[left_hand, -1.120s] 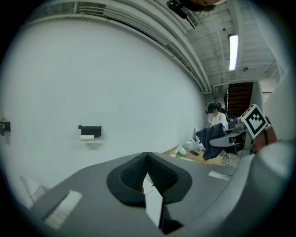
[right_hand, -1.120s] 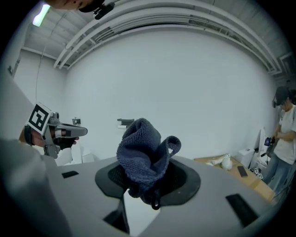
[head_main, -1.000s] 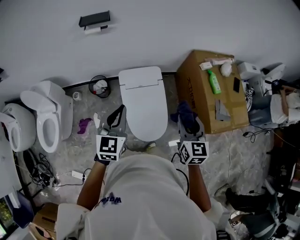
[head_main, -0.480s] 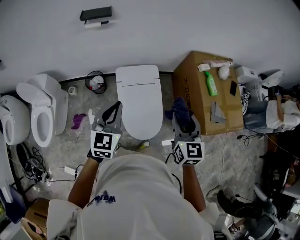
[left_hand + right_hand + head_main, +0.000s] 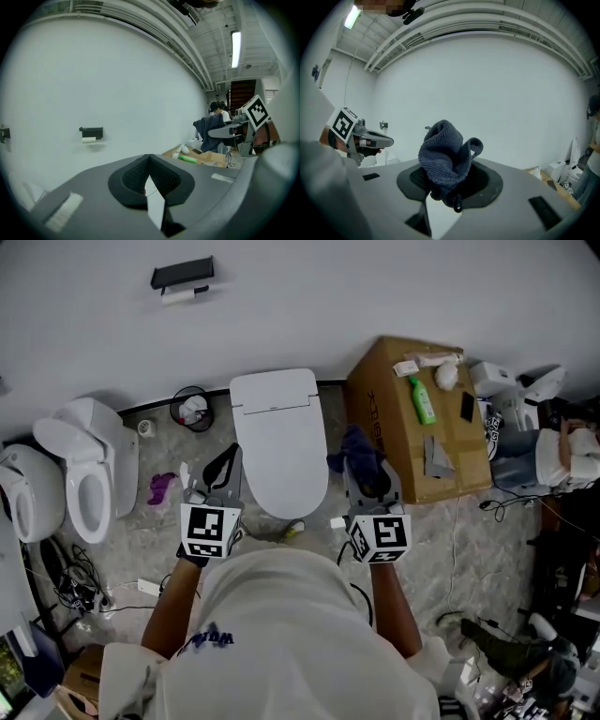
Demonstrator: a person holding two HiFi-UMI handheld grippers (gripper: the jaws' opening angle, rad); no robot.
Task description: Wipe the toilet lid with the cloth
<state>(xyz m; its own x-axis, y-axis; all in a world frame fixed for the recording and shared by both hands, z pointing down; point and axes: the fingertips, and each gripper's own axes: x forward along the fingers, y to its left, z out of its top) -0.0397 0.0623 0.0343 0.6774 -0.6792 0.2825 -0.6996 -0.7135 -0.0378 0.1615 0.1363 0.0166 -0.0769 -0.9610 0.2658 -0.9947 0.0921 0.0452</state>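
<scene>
The white toilet (image 5: pixel 279 442) stands against the wall with its lid down. My left gripper (image 5: pixel 228 465) hovers by the bowl's left side, shut with nothing between its fingertips (image 5: pixel 149 161). At the bowl's right side my right gripper (image 5: pixel 361 470) is shut on a dark blue cloth (image 5: pixel 352 448). The bunched cloth (image 5: pixel 444 157) sticks up from the jaws of the right gripper (image 5: pixel 443 187). Both grippers are above the floor and apart from the lid. Each gripper view shows the other gripper: the right gripper (image 5: pixel 234 132) and the left gripper (image 5: pixel 370 140).
A cardboard box (image 5: pixel 403 442) stands right of the toilet, with a green bottle (image 5: pixel 423 401) and small items on top. A second toilet (image 5: pixel 89 479) with its lid raised is at the left, near a bin (image 5: pixel 192 411). A purple rag (image 5: pixel 161 487) and cables (image 5: pixel 80 587) lie on the floor.
The head view has shifted a little. Both grippers stay beside the toilet bowl, and the right one still holds the cloth.
</scene>
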